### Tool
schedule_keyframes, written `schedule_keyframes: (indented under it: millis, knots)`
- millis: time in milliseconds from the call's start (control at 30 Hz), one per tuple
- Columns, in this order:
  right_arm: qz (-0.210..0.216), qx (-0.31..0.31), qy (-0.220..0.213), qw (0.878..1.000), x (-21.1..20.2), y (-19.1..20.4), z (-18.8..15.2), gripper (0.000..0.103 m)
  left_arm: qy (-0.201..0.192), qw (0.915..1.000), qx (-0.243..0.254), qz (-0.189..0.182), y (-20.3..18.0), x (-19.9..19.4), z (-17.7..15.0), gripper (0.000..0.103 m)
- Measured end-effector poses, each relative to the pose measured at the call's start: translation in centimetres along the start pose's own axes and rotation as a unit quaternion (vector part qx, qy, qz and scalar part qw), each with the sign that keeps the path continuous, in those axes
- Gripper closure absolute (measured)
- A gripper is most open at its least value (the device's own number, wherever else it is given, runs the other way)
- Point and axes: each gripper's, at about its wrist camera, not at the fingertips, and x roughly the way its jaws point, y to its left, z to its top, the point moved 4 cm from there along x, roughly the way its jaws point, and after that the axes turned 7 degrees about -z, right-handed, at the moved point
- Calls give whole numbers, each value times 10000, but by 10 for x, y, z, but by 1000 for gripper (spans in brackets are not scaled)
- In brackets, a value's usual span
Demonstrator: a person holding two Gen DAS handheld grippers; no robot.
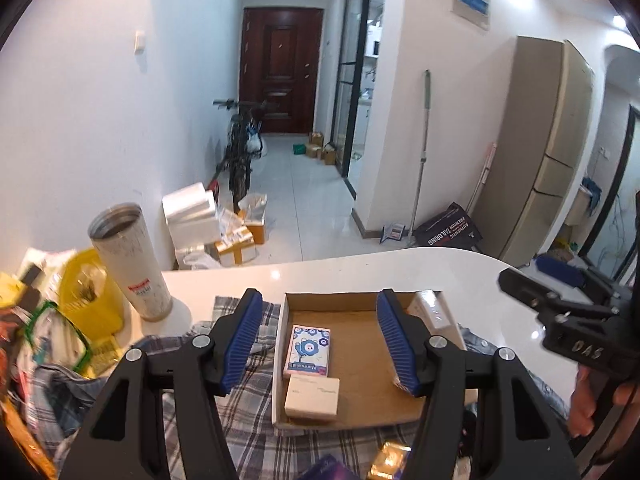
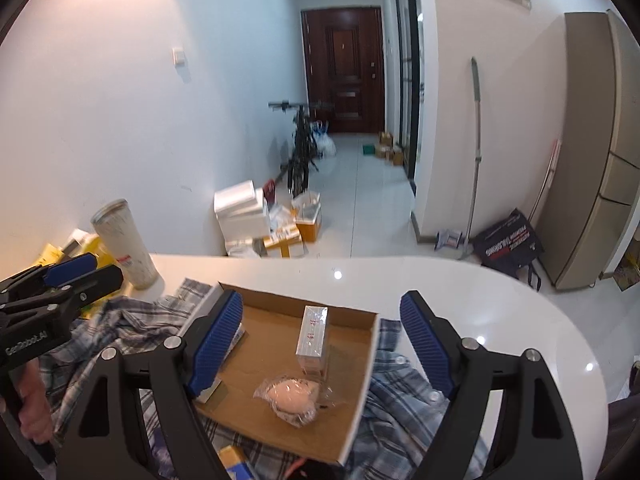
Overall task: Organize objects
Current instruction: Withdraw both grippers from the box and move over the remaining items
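Shallow brown cardboard tray (image 2: 362, 364) at centre frame already holds four items; both hand-held grippers (image 1: 320, 344) (image 2: 322, 344) hover apart, empty; counter (image 2: 500, 300) clutter remains.

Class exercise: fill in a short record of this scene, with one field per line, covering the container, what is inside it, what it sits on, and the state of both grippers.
container: open cardboard box
contents: blue-patterned box, plain cream box, silver box, wrapped pink item
under the box: plaid cloth on the white counter
beside it: tall white tumbler
left gripper: open, empty
right gripper: open, empty
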Motion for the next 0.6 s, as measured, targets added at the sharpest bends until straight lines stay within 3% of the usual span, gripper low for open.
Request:
schedule_keyframes:
  millis: [100,200,367,467,533,567,600]
  knots:
    - [96,180,-235,9995,-34,-11,-2,16,-315,9991,230,137,-16,-38,1,39]
    - [215,321,-436,9983,-68,-20,-5,12,-761,9968,222,137,-27,-82,-2,21]
    - [280,254,-898,9952,-128,-24,-10,1,-1324,9911,37,121,-36,-142,-12,17]
    - [250,195,-1223,9920,-161,-23,-15,0,-1569,9875,73,160,-43,-172,-20,14]
    - [321,124,-1380,9898,-179,-19,-20,0,-1691,9854,121,148,-49,-189,-25,9]
    - [341,98,-1424,9892,-186,-18,-23,0,-1781,9838,140,133,-52,-200,-30,0]
    - [342,84,-1461,9886,-191,-16,-25,0,-1860,9823,155,126,-54,-206,-34,0]
